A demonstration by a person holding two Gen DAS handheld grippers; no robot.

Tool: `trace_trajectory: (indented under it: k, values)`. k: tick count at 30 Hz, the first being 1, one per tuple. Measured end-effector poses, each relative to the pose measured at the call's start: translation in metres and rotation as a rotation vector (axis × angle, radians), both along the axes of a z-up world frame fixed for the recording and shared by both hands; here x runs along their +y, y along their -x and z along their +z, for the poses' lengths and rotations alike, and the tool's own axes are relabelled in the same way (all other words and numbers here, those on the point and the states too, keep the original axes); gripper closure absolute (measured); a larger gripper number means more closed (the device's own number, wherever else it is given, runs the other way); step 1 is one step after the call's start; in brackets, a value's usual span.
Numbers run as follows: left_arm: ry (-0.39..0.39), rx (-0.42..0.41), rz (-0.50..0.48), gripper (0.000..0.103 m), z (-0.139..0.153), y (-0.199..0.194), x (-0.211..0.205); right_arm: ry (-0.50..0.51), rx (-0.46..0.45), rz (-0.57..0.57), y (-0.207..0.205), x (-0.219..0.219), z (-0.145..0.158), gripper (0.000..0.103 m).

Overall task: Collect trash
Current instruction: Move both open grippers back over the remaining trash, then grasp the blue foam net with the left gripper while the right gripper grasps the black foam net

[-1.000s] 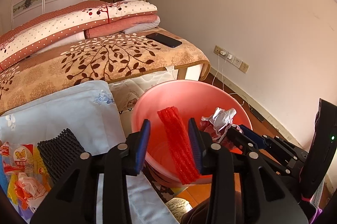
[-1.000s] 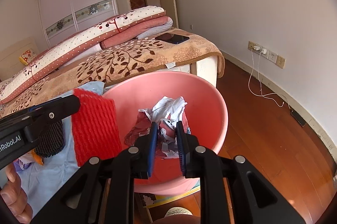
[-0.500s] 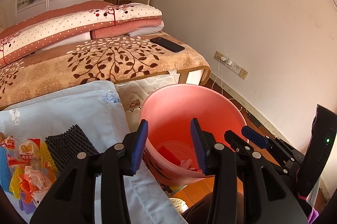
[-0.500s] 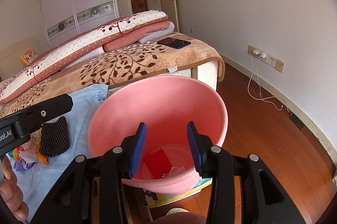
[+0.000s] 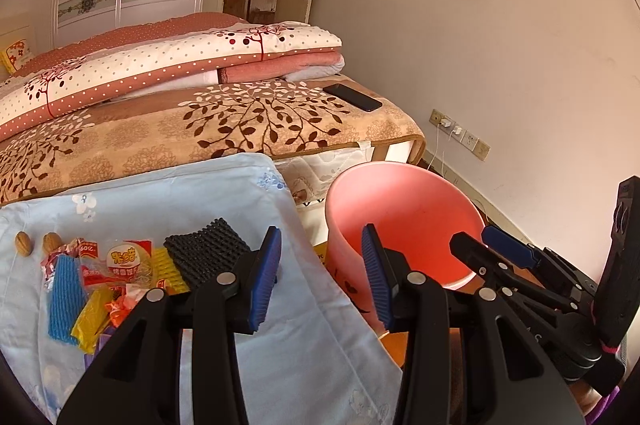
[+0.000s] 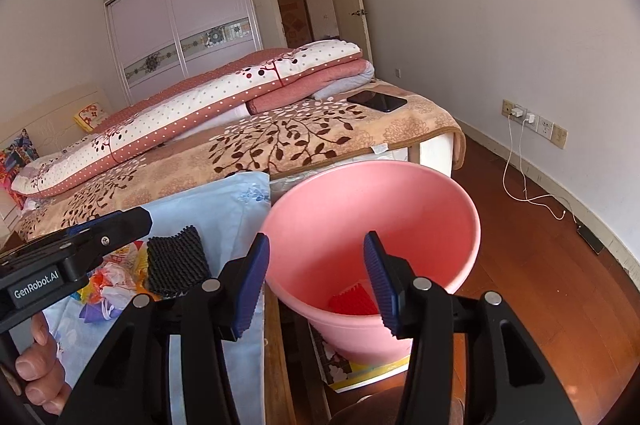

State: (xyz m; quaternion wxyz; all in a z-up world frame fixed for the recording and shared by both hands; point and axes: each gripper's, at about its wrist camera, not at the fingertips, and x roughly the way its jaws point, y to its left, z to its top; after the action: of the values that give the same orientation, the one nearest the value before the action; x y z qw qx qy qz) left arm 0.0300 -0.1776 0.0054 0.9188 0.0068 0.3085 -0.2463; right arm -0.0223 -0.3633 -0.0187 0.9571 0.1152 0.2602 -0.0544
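Note:
A pink bucket (image 5: 400, 193) (image 6: 372, 193) stands on the floor beside a table covered by a light blue cloth (image 5: 180, 193). Red foam netting (image 6: 354, 299) lies at the bucket's bottom. On the cloth rest a black foam net (image 5: 206, 251) (image 6: 176, 261), a snack wrapper (image 5: 120, 261), a blue foam net (image 5: 64, 301) and yellow wrappers. My left gripper (image 5: 320, 231) is open and holds nothing, over the cloth's edge by the bucket. My right gripper (image 6: 316, 239) hangs above the bucket, its jaws opening with nothing between them.
Two walnuts (image 5: 36, 243) sit at the cloth's far left. Behind is a bed with a leaf-pattern blanket (image 5: 240, 121), folded quilts and a black phone (image 5: 352, 97). Wall sockets with a white cable (image 6: 524, 117) are at the right above wooden floor.
The right gripper let go of crumpled paper, which fell into the bucket along with the red netting. Both grippers drew back and up, the left one shifting toward the cloth.

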Motion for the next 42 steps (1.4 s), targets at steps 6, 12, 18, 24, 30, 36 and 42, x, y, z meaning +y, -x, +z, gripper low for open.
trace_trajectory:
  k: [6,12,18,24,30,36,42]
  values:
    - [-0.008,-0.006,0.045,0.061,-0.003,0.017,0.037,0.004,0.003,0.068,0.006,0.033,0.001,0.055]
    - [-0.015,-0.011,0.118,0.061,-0.007,0.03,0.085,0.007,0.006,0.119,0.009,0.06,-0.001,0.055]
    - [-0.015,0.02,0.202,0.061,-0.016,0.036,0.13,0.011,0.019,0.165,0.008,0.081,-0.005,0.055]
    - [-0.036,0.039,0.301,0.061,-0.029,0.038,0.175,0.021,0.045,0.2,0.001,0.098,-0.013,0.055]
    - [-0.019,0.078,0.382,0.061,-0.039,0.023,0.209,0.03,0.069,0.243,-0.011,0.114,-0.018,0.055]
    - [-0.01,0.114,0.384,0.061,-0.052,0.0,0.215,0.053,0.086,0.283,-0.024,0.13,-0.022,0.055]
    - [-0.005,0.145,0.366,0.061,-0.065,-0.02,0.21,0.026,0.122,0.305,-0.049,0.137,-0.029,0.055]
